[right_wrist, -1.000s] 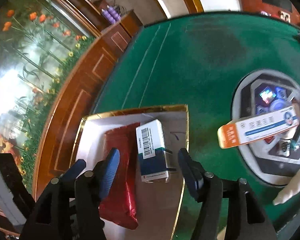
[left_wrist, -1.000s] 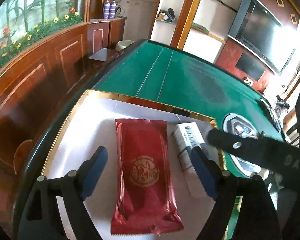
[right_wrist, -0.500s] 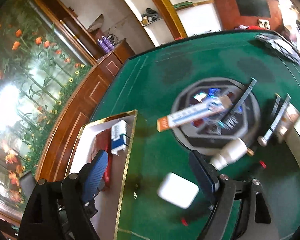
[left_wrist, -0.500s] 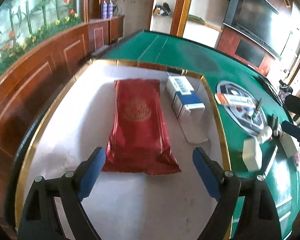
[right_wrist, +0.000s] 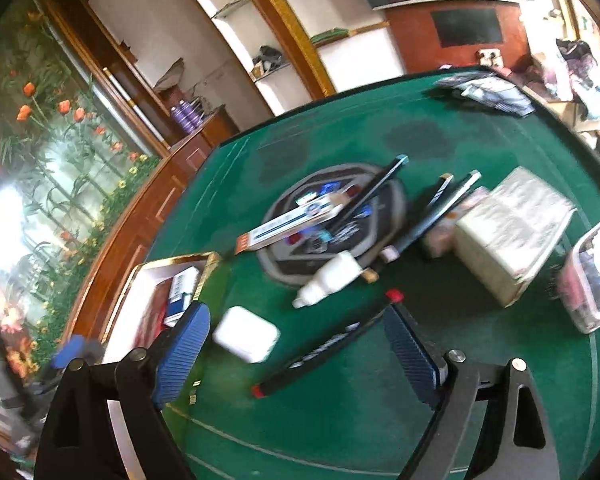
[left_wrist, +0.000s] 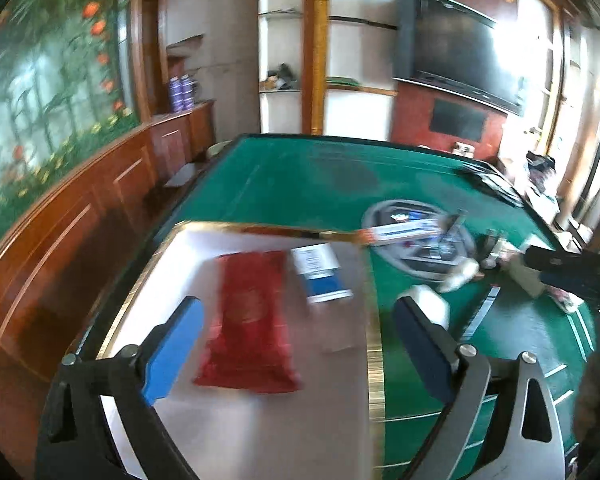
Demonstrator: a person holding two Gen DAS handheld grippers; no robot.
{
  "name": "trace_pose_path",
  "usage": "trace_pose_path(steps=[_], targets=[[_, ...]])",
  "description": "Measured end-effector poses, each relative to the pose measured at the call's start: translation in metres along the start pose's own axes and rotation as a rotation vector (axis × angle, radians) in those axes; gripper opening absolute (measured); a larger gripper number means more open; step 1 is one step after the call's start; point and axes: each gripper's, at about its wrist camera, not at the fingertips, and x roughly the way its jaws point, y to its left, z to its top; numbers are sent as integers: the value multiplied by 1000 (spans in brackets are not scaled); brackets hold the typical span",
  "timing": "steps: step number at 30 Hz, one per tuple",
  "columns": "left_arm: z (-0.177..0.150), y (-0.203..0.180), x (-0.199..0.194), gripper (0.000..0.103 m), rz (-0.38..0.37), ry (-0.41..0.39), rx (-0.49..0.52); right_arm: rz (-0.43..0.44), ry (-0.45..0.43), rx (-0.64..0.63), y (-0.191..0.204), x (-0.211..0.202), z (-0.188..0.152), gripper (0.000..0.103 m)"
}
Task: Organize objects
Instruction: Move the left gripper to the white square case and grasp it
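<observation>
A gold-rimmed white tray (left_wrist: 374, 344) lies on the green table and holds a red packet (left_wrist: 248, 316) and a white-and-blue box (left_wrist: 320, 274). My left gripper (left_wrist: 296, 344) is open and empty above the tray's near end. My right gripper (right_wrist: 296, 348) is open and empty above the green felt, over a black pen with red ends (right_wrist: 324, 350) and a small white box (right_wrist: 246, 334). The tray (right_wrist: 140, 276) shows at the left of the right wrist view. A long orange-and-white box (right_wrist: 296, 222) lies across the round centre panel (right_wrist: 392, 216).
A white bottle (right_wrist: 328, 278), dark pens (right_wrist: 432, 216), a tissue pack (right_wrist: 512, 232) and a clear container (right_wrist: 592, 276) lie right of the panel. Dark items (right_wrist: 488, 92) sit at the far table edge. Wood panelling (left_wrist: 80, 216) runs along the left.
Both grippers have pulled back and up from the tray. The right gripper swung right over the loose items on the felt. The white-and-blue box stays in the tray.
</observation>
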Motion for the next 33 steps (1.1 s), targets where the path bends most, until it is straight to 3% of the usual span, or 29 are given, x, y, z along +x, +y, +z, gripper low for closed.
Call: trace_pose_path(steps=[4, 8, 12, 16, 22, 27, 29, 31, 33], targets=[[4, -50, 13, 96, -40, 41, 70, -69, -80, -50, -13, -7, 9, 93], [-1, -89, 38, 96, -5, 83, 111, -126, -135, -123, -23, -7, 14, 93], [-2, -95, 72, 95, 64, 151, 76, -130, -167, -137, -40, -7, 9, 94], [-6, -95, 97, 95, 68, 217, 18, -110, -150, -115, -51, -8, 14, 95], [-13, -113, 115, 95, 143, 216, 84, -67, -136, -61, -61, -12, 16, 97], [-9, -115, 120, 95, 163, 202, 96, -34, -108, -4, -69, -10, 16, 97], [-9, -117, 119, 91, 167, 196, 116, -34, -101, 12, -72, -9, 16, 97], [-10, -121, 115, 71, 173, 177, 150, -35, -93, 32, -75, -8, 15, 97], [-9, -122, 109, 61, 163, 172, 160, -42, -85, 46, -78, -6, 15, 98]])
